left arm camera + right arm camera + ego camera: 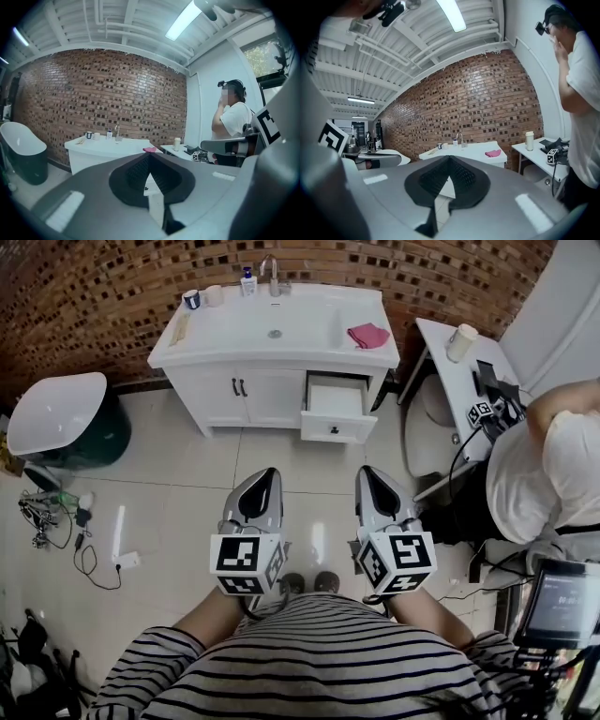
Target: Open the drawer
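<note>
- The left gripper (270, 472) and the right gripper (367, 471) are held side by side close to the person's body, both pointing towards the far wall.
- In each gripper view the jaws are seen brought together, their dark pads meeting at the tip with nothing between them: left gripper (149, 155), right gripper (449, 157).
- The drawer (335, 425) is found at the right end of the white cabinet (225, 395), under the sink top (272, 329) where a pink cloth (368, 335) lies.
- The drawer is already drawn out from the cabinet front towards the near side, so that its open top can be looked into; a small dark knob (334, 430) is seen on the middle of its front.
- The drawer's long side runs left to right along the cabinet, and its travel is judged to be from far to near.
- Both grippers are kept well apart from the drawer, with bare floor tiles (281, 465) between.
- The drawer lies almost straight ahead of the right gripper and only slightly to its left; from the left gripper it lies ahead and clearly to the right. The right gripper is therefore judged the nearer.
- The task is judged to be done or nearly so; any further pull would have to be made at the knob, drawn straight towards the near side.
</note>
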{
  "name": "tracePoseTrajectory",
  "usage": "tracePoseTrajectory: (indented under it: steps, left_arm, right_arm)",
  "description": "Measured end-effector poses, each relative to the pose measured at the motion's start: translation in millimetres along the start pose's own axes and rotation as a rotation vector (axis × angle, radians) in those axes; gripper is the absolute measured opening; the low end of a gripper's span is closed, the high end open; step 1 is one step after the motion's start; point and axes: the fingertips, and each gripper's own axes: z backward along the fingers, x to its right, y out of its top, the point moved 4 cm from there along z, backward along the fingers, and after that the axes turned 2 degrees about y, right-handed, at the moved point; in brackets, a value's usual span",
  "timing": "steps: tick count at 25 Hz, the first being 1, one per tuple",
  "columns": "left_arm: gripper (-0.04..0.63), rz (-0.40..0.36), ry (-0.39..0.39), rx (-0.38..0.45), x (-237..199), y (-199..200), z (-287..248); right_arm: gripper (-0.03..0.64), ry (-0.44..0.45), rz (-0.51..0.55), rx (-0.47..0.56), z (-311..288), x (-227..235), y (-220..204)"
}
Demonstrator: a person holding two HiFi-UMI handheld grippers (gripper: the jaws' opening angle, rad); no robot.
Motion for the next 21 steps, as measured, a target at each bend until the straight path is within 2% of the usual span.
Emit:
tracePoseTrajectory:
  steps: [10, 21]
  left_arm:
    - [0.017, -0.033, 0.006, 0.01, 20, 4, 3]
    - [0.015, -0.029, 0.015, 0.008, 33, 1, 6]
  right_arm:
    - [0.0, 0.027, 0.005, 0.007, 6, 4, 7]
    - [0.0, 0.073, 0.029, 0.005, 14, -5, 7]
